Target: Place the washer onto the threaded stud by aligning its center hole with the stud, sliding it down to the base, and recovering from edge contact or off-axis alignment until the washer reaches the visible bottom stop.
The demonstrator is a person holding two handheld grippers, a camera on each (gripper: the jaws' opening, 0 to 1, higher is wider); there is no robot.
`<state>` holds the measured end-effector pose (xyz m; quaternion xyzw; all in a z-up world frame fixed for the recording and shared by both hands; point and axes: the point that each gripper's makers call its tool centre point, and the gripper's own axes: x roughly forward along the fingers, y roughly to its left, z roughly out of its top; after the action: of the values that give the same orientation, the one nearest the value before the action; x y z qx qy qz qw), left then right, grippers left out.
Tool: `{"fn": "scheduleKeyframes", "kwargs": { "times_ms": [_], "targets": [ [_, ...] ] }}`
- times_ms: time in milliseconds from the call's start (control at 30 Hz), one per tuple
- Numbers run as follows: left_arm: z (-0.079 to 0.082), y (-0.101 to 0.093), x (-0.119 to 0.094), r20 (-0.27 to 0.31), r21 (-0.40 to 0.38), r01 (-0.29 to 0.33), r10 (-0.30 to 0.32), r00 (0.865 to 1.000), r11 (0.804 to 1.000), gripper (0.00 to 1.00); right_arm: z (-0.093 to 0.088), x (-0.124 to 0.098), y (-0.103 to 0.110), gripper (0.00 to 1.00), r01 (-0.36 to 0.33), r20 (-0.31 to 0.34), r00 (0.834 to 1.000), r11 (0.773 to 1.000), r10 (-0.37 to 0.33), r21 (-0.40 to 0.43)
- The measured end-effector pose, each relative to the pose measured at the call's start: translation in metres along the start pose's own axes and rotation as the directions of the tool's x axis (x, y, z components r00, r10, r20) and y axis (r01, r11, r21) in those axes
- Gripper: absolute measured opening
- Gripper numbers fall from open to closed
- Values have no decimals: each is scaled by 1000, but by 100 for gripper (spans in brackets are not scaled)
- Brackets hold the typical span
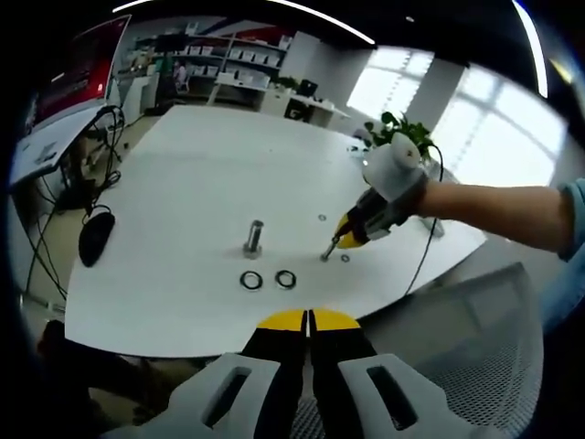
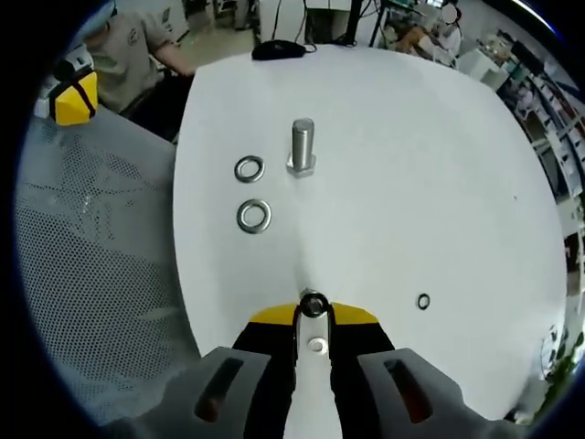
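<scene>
Right gripper [image 2: 313,315] pinching washer [image 2: 313,305] edge-on; risking tilt, snagging on bolt [image 2: 302,146] threads. Left gripper [image 1: 308,320] jaws closed, holding nothing.

Too small to make out in the left gripper view: whatever sat between the right gripper's [image 1: 327,254] tips, and a speck [image 1: 322,218] on the table [image 1: 201,165]. Cut off at the right gripper view's edge: a seated person [image 2: 128,50]. Half hidden behind the right gripper's own tips: a washer [image 2: 314,305].
</scene>
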<state>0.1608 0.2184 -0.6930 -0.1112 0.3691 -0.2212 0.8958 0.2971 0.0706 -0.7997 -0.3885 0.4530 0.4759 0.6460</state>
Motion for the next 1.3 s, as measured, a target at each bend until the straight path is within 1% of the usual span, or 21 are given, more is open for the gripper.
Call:
{"fn": "scheduleKeyframes", "kwargs": {
  "times_ms": [167,400,633,733,833,867,933,967,1067,1200,1300],
  "targets": [
    [-2,0,1,-15,3,1,-1,1000,1000,0,-3,12,3,13,-14,-21,1000,1000,14,-1],
    [-2,0,1,-11,-6,5,-5,1000,1000,0,-10,27,3,13,-20,-42,999,1000,21,11],
    [-3,0,1,-19,-9,7,-7,1000,1000,0,-14,39,5,13,-29,-55,998,999,31,31],
    [-3,0,1,-19,-8,6,-6,1000,1000,0,-11,37,5,13,-34,-42,998,998,36,48],
    [-2,0,1,-15,-10,6,-6,1000,1000,0,-12,37,5,14,-58,-30,998,998,58,26],
    [-2,0,1,-16,-10,6,-7,1000,1000,0,-13,37,5,15,-54,-32,998,998,55,27],
    [-2,0,1,-16,-7,6,-6,1000,1000,0,-17,37,3,27,-35,-30,999,999,36,34],
    [-2,0,1,-16,-7,6,-6,1000,1000,0,-18,38,2,29,-34,-28,999,999,35,39],
    [-2,0,1,-13,-7,7,-7,1000,1000,0,-23,35,1,28,-41,-13,999,997,42,60],
    [-1,-1,1,-9,-6,7,-7,1000,1000,0,-38,28,-2,27,-35,-23,999,998,36,58],
    [-1,-1,1,-9,-4,9,-9,1000,1000,0,-47,25,-5,27,-35,-24,999,997,36,73]
  ]
}}
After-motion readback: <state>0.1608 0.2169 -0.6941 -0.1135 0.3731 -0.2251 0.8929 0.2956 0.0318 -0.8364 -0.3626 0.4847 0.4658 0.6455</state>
